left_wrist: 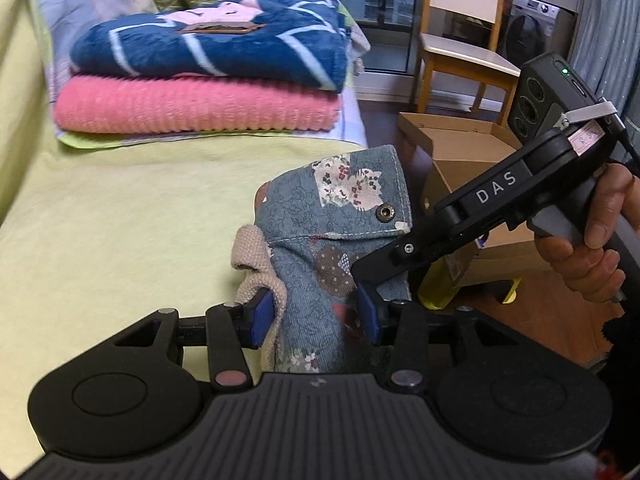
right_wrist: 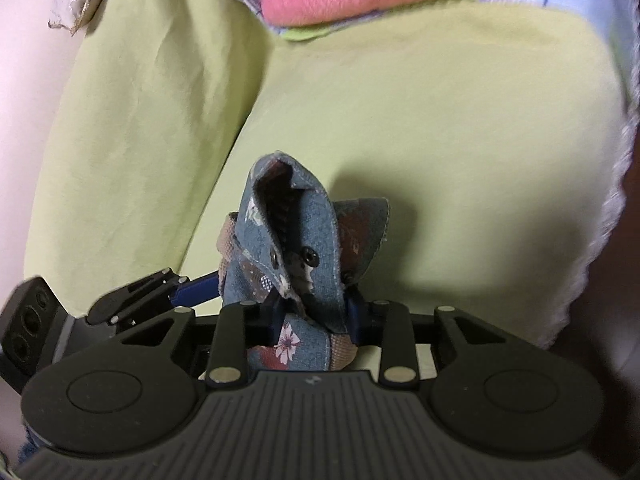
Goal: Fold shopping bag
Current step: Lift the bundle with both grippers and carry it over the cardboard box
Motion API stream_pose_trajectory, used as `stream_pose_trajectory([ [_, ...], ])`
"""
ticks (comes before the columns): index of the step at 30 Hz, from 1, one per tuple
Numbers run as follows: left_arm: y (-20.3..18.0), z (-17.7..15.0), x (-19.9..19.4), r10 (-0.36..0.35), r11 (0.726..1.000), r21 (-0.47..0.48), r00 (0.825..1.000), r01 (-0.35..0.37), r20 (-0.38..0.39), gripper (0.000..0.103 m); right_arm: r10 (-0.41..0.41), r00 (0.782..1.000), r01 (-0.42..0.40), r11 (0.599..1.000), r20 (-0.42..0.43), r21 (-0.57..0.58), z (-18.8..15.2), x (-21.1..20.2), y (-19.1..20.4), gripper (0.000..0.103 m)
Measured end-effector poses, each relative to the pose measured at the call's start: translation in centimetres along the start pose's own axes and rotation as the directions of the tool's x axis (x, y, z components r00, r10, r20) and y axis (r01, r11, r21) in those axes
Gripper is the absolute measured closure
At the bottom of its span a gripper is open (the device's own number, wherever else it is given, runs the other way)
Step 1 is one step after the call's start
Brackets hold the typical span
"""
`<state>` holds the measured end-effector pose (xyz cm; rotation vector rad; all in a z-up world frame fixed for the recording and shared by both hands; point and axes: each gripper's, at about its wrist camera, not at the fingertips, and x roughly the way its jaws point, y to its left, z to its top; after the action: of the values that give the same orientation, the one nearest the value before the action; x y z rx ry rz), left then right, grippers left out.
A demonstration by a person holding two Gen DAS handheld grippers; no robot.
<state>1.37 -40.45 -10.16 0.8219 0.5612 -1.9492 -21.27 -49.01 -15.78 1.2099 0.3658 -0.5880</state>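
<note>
The shopping bag [left_wrist: 332, 240] is blue patchwork fabric with flower prints, metal snap buttons and a beige webbing strap [left_wrist: 256, 264], bunched into a small bundle held above the yellow-green bed. My left gripper [left_wrist: 316, 316] is shut on its lower part, blue pads pressing both sides. My right gripper [right_wrist: 316, 316] is shut on the same bag [right_wrist: 296, 240] from the other side; it shows in the left wrist view [left_wrist: 372, 276] coming in from the right. The left gripper shows at the lower left of the right wrist view [right_wrist: 192, 292]. A flap with a snap stands open at the top.
The bed sheet [left_wrist: 140, 208] is yellow-green. A folded pink blanket [left_wrist: 196, 104] with a blue blanket [left_wrist: 216, 44] on top lies at the bed's far end. A cardboard box [left_wrist: 460, 148] and a wooden chair [left_wrist: 464, 48] stand on the floor to the right.
</note>
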Motion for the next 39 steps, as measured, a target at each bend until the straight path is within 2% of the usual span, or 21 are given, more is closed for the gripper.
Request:
stream_pose_trajectory([
  [12,-3.9,4.7,4.7,-0.040,0.997,0.062,0.999,0.042,-0.035,0.055,0.003,0.999,-0.005,0.999,0.046,0.040,2.3,-4.4,-5.4,0.075],
  [21,-9.9,10.2,10.7,-0.158,0.972,0.171,0.987,0.162,-0.036,0.055,-0.043,0.989,0.027,0.993,0.140,0.113,3.8,-11.3,-11.6,0.075],
  [25,-13.7,13.0,13.7,-0.226,0.949,0.220,0.974,0.226,-0.026,0.055,-0.086,0.977,0.058,0.988,0.195,0.144,3.0,-15.4,-14.4,0.075],
  [31,-19.8,16.0,18.3,-0.327,0.909,0.266,0.945,0.322,-0.026,0.055,-0.172,0.950,0.128,0.976,0.261,0.176,2.1,-22.0,-18.5,0.075],
  [35,-23.2,16.7,21.6,-0.373,0.889,0.268,0.926,0.373,-0.050,0.055,-0.240,0.931,0.190,0.962,0.275,0.195,2.4,-25.8,-21.4,0.075],
  [39,-25.4,16.3,24.9,-0.408,0.880,0.233,0.910,0.415,-0.081,0.055,-0.300,0.918,0.244,0.943,0.259,0.225,2.4,-28.2,-24.5,0.075],
])
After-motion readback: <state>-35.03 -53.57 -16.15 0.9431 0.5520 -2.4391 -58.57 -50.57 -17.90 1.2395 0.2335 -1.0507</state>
